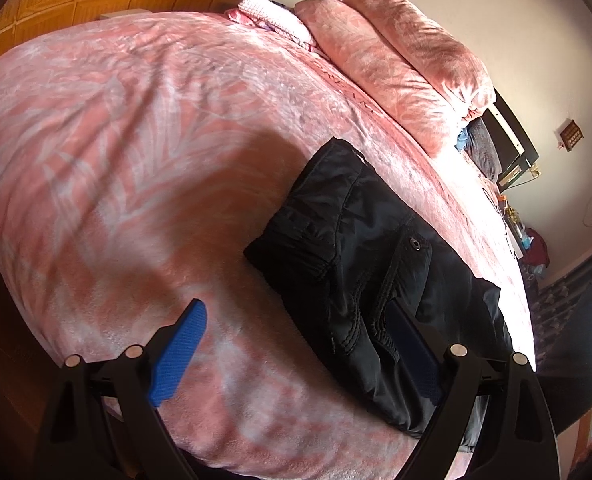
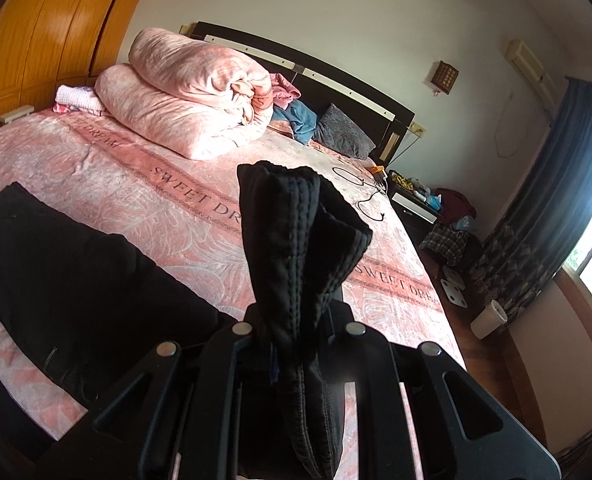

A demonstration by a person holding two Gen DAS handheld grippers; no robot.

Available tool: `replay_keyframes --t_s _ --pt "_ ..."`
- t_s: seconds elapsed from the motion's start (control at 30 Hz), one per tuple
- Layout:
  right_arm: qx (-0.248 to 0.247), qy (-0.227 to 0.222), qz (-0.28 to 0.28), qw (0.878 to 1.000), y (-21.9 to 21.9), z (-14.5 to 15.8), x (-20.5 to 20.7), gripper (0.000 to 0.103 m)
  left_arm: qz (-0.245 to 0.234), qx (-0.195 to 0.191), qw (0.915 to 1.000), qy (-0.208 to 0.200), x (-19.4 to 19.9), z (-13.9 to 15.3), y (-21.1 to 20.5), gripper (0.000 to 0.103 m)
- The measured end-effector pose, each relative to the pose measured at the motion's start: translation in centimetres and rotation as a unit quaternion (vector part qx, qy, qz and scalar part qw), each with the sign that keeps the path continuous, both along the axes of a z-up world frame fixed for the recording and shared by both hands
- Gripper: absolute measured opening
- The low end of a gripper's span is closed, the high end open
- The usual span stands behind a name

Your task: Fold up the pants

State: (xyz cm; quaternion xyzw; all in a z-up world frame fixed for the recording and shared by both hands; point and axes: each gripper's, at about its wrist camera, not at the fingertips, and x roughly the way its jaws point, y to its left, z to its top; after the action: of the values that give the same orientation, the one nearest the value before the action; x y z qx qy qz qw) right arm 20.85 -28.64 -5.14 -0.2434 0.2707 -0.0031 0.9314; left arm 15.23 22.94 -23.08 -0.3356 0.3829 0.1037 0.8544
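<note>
Clearly we keep our right gripper (image 2: 296, 340) clamped on the black pants' (image 2: 296, 240) stitched hem, lifted above the pink bed (image 2: 135, 168) for folding, while our left gripper (image 1: 296, 344) stands wide, holding nothing, over the waistband (image 1: 368, 240)

- The right tongs (image 2: 291, 344) are pinching a pants (image 2: 296, 248) cuff that is covering their fingertips.
- The cuff is blocking part of the bed (image 2: 167, 184) lettering behind it.
- In the left wrist view, the pants (image 1: 360, 240) are running under the left tongs (image 1: 296, 344), hiding part of one blue pad (image 1: 408, 344).
- Nightstand clutter (image 2: 412, 188) is showing too small to identify.
</note>
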Motion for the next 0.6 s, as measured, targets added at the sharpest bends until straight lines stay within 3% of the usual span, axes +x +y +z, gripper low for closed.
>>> replay_keyframes --t_s 0.2,0.6 --pt "-0.030 0.001 0.011 0.999 1.9 -0.9 0.1 0.013 0.001 -0.006 1.0000 -0.002 0.0 -0.1 0.4 0.091" --pt "-0.135 -0.005 0.035 0.990 6.2 -4.6 -0.1 0.012 0.004 -0.013 0.9999 -0.008 -0.4 -0.2 0.8 0.091"
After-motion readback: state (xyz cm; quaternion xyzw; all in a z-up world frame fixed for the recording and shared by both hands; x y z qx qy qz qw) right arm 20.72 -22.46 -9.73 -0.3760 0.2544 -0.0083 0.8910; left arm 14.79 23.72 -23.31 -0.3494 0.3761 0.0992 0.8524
